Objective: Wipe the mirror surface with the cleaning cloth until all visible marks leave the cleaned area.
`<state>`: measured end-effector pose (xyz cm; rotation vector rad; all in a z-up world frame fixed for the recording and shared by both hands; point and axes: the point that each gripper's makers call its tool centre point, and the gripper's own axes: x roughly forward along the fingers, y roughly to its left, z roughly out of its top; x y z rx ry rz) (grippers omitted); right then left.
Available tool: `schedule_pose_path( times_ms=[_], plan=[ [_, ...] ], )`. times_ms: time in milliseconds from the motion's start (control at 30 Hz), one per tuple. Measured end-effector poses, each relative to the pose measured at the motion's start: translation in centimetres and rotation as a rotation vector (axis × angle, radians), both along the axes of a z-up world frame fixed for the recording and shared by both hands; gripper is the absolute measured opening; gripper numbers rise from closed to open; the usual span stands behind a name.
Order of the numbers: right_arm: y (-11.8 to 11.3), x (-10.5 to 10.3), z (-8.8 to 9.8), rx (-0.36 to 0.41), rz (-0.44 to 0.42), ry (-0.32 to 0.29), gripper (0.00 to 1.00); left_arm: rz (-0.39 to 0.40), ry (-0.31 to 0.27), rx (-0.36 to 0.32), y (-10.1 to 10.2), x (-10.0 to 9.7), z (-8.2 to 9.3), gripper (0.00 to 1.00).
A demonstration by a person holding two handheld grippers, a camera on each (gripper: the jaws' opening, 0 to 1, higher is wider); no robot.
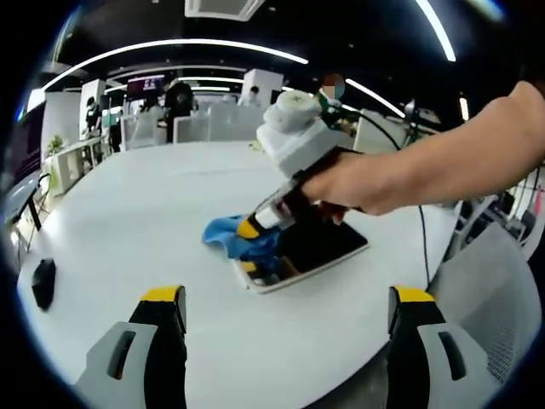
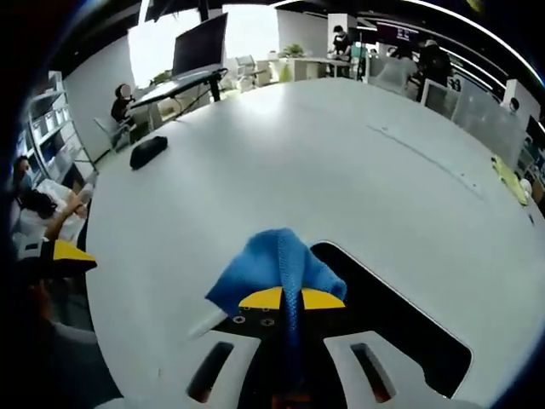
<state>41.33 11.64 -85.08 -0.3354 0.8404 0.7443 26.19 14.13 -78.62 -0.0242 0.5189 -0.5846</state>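
A: Nearest us in the left gripper view we have the left gripper (image 1: pixel 288 300), its yellow-tipped fingers (image 1: pixel 162 296) standing wide apart with nothing between them, hovering over the white table (image 1: pixel 128 213).

B: Just beyond, we see the mirror (image 1: pixel 317 249) lying flat on the table, a dark rectangular pane with a pale rim. Its long axis runs from the near corner beside the cloth up toward the right in that view.

A: And the cleaning cloth (image 1: pixel 234 237): blue, bunched, sitting on the mirror's near left end and spilling onto the table.

B: We hold it in the right gripper (image 1: pixel 251 228), which a hand (image 1: pixel 358 183) brings in from the right. In the right gripper view its fingers (image 2: pixel 260 298) are closed together on a strip of the cleaning cloth (image 2: pixel 277 268), the rest fanning out ahead over the mirror's edge.

A: There the mirror (image 2: pixel 400 319) looks black, stretching away to the right of the gripper (image 2: pixel 291 298).

B: Farther off, we note a small black object (image 1: pixel 43 282) near the table's left edge, then desks and people at the far end of the room.
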Motion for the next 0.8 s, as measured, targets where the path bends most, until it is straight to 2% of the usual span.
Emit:
schedule_pose_path(
  times_ms=[433,800],
  plan=[
    [-0.9,0.1,-0.1,-0.002,0.005,-0.012,0.01,0.001,0.000,0.003,0.0,0.0,0.0,0.99],
    [-3.5,-0.1,0.0,0.009,-0.024,0.000,0.01,-0.006,0.004,0.008,-0.1,-0.1,-0.1,0.99]
  ],
)
